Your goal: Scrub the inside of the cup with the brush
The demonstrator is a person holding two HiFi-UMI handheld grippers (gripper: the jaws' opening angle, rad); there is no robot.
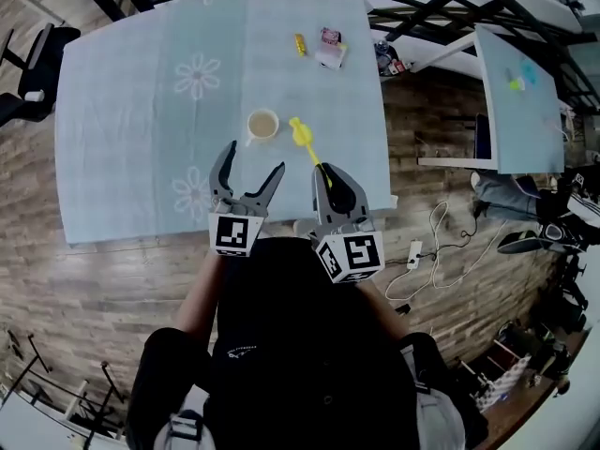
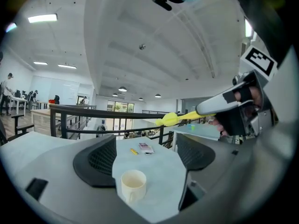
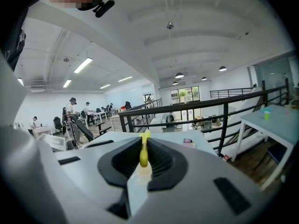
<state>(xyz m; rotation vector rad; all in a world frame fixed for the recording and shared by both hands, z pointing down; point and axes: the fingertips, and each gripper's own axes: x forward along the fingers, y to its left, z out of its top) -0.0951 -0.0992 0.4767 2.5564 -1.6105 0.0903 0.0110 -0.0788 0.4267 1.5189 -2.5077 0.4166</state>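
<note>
A cream cup (image 1: 262,123) stands upright on the pale blue table (image 1: 122,111), its handle toward me. My left gripper (image 1: 254,157) hovers just short of it, open, with nothing between its fingers; in the left gripper view the cup (image 2: 133,185) sits ahead of the left gripper (image 2: 145,155), apart from both pads. My right gripper (image 1: 325,172) is shut on the handle of a yellow brush (image 1: 302,137), whose head points toward the cup's right side. In the right gripper view the brush (image 3: 144,153) sticks out between the closed pads.
A small yellow item (image 1: 300,44) and a pink packet (image 1: 330,47) lie near the table's far edge. A second table (image 1: 520,101) stands to the right behind a black railing. Cables and a power strip (image 1: 417,251) lie on the wooden floor; a chair (image 1: 33,64) stands at the left.
</note>
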